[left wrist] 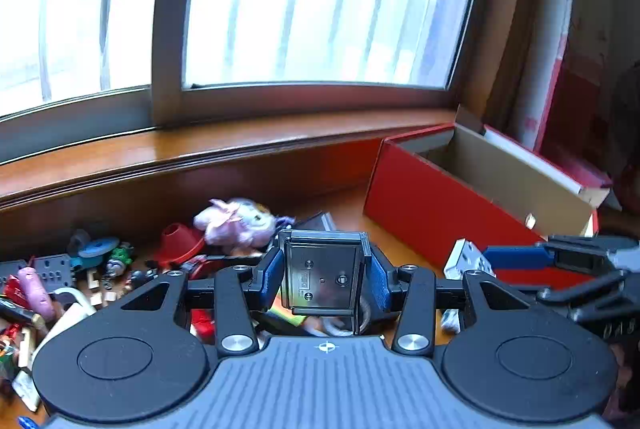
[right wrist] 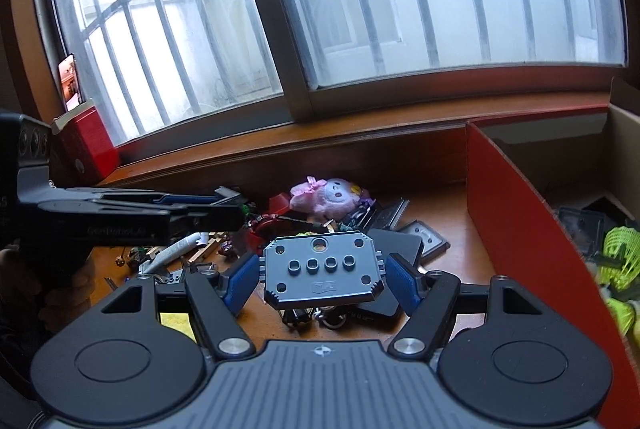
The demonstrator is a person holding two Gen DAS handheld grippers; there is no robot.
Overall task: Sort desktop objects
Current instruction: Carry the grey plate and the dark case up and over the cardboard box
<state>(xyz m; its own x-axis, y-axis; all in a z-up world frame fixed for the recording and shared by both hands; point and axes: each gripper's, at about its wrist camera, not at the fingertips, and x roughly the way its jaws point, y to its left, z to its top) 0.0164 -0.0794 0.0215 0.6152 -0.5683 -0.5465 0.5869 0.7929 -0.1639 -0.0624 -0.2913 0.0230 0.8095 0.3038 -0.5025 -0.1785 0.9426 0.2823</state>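
My left gripper (left wrist: 324,275) is shut on a small grey metal-backed box (left wrist: 322,271), held above the cluttered wooden desk (left wrist: 348,207). My right gripper (right wrist: 322,279) is shut on a grey plastic plate with round holes (right wrist: 320,271), held above the desk. The right gripper also shows at the right edge of the left wrist view (left wrist: 516,257), still holding that plate, seen edge on. The left gripper shows at the left of the right wrist view (right wrist: 224,207). A red cardboard box (left wrist: 448,209) stands open at the right; it is close on my right (right wrist: 516,225).
A pink plush toy (left wrist: 236,223) lies in the pile, with a red cone (left wrist: 176,237), small figures and wooden blocks to the left. Black cases (right wrist: 400,245) lie under my right gripper. Green netting (right wrist: 620,261) is in the box. The window sill (left wrist: 240,145) runs behind.
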